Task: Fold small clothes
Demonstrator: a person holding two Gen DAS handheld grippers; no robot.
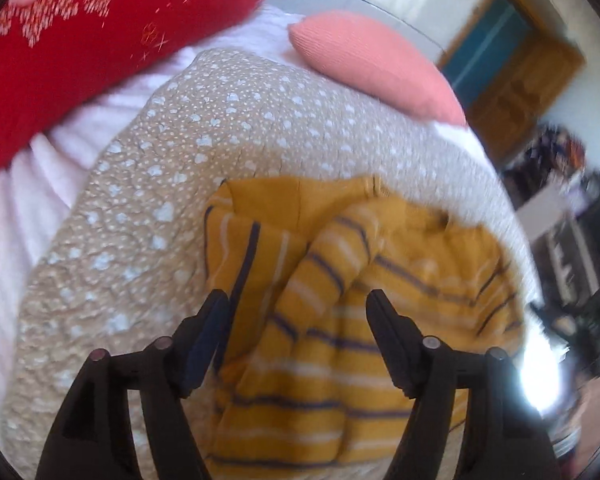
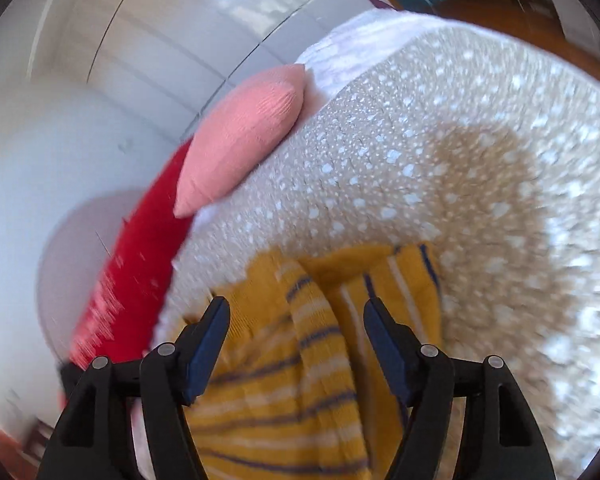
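A small mustard-yellow garment with white and navy stripes point(image 1: 340, 320) lies rumpled on a beige spotted quilt point(image 1: 160, 184). One striped sleeve is folded across its body. My left gripper point(image 1: 298, 300) is open and hovers just above the garment, empty. In the right wrist view the same garment point(image 2: 308, 360) lies under my right gripper point(image 2: 296, 308), which is also open and empty above the sleeve. The quilt point(image 2: 440, 184) stretches away to the right.
A red cushion point(image 1: 92, 52) and a pink cushion point(image 1: 372, 64) lie at the far side of the bed, on a white sheet point(image 1: 28, 200). The same two cushions, pink point(image 2: 244, 136) and red point(image 2: 140, 264), show in the right view. A wooden door point(image 1: 520, 64) stands beyond.
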